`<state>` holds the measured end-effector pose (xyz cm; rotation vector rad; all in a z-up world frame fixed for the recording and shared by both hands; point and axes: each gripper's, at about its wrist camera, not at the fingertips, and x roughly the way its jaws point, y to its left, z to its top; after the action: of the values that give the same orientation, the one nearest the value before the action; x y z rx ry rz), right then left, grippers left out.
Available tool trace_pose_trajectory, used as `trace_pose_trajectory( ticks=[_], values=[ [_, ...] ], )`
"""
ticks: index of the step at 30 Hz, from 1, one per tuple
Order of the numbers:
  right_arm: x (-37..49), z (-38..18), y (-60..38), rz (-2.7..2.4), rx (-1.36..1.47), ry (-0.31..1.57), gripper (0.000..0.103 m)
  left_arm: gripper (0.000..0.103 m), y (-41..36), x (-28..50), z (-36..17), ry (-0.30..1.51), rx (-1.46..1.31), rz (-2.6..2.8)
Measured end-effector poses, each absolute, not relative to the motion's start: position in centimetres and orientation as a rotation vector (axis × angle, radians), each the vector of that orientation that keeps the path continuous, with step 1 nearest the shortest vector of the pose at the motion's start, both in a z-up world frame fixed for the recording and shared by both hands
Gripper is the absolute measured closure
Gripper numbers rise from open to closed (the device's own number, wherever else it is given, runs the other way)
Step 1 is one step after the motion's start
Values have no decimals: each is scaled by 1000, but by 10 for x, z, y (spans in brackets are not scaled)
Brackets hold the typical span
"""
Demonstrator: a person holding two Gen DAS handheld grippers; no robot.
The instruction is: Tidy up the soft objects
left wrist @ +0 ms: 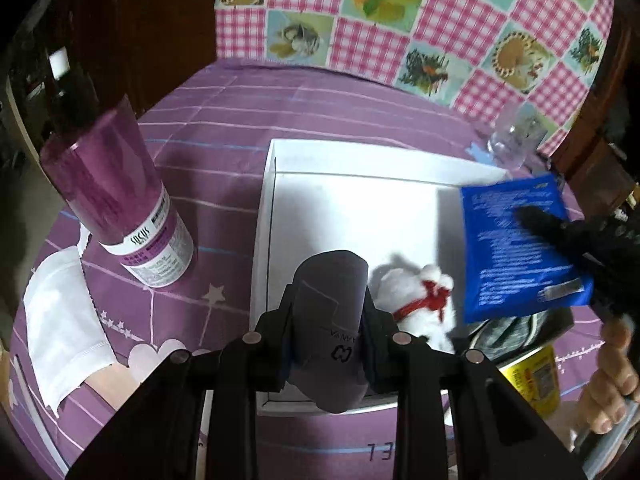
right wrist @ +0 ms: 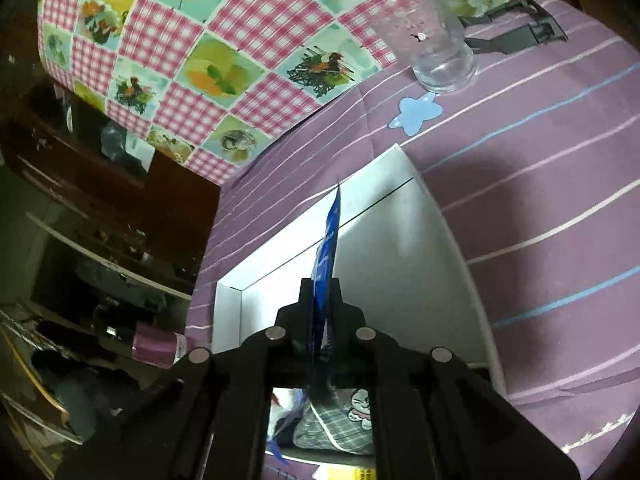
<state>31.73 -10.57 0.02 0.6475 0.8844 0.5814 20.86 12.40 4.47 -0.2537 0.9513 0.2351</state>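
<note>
My left gripper (left wrist: 329, 300) is shut on a rolled grey-purple sock (left wrist: 330, 320) and holds it over the near edge of the white box (left wrist: 262, 240). A white plush toy with a red ribbon (left wrist: 416, 296) lies inside the box. My right gripper (right wrist: 320, 292), seen as a black shape at the right of the left wrist view (left wrist: 568, 236), is shut on a flat blue packet (left wrist: 516, 244) held edge-on (right wrist: 328, 248) above the box (right wrist: 448, 280). A grey plaid pouch with a cartoon face (right wrist: 340, 424) lies in the box below it.
A purple canister (left wrist: 120, 204) stands left of the box. A white face mask (left wrist: 64, 320) lies at the near left. A clear glass (right wrist: 432, 44) stands at the back beside a black clip-like object (right wrist: 516, 28). A yellow container (left wrist: 536, 380) sits near right.
</note>
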Motion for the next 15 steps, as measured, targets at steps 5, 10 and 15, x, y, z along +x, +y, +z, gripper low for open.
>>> trace_pose_trajectory(
  ticks=[5,10,15],
  values=[
    [314,11,-113,501,623,863,82,56,121,208,46,942,-246,230],
    [309,22,-129,529,715,859,39,34,116,197,65,844,-198,259],
    [304,35,-130,509,679,893,37,33,116,196,70,842,-217,257]
  ],
)
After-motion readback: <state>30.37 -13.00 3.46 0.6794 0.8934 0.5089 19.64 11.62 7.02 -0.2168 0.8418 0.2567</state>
